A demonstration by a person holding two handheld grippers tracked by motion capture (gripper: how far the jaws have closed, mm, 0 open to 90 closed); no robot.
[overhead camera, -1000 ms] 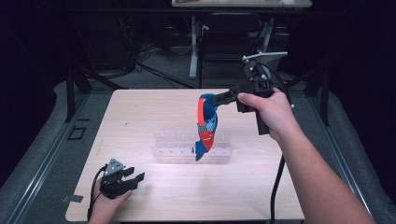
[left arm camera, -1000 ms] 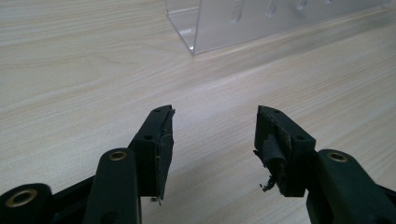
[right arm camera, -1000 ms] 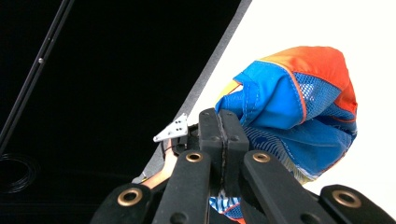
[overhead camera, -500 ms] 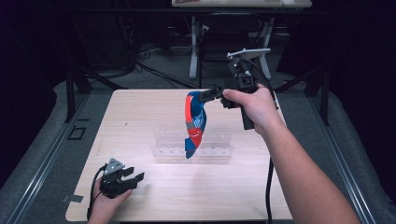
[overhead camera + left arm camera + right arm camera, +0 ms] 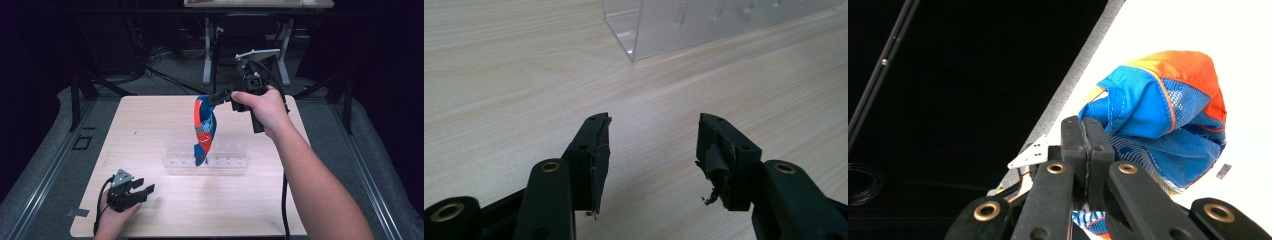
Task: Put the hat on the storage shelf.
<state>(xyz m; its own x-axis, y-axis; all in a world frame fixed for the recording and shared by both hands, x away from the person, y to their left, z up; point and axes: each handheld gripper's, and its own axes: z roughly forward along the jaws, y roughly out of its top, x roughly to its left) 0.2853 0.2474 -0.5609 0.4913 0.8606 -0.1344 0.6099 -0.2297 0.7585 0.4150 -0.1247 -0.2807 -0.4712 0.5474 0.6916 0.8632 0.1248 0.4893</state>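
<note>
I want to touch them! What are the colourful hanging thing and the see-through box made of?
The colourful thing looks like soft cloth: it droops, shows stitched seams and a mesh patch. The see-through box looks like hard, shiny clear plastic, maybe acrylic, with sharp glinting edges.

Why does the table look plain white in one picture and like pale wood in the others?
In the right gripper view the table is overexposed to blank white beside a black background, while the colourful cloth stays sharp. In the left gripper view the wood grain is evenly lit and the clear rack shows small glints. In the high view the room around the table is dark.
</note>
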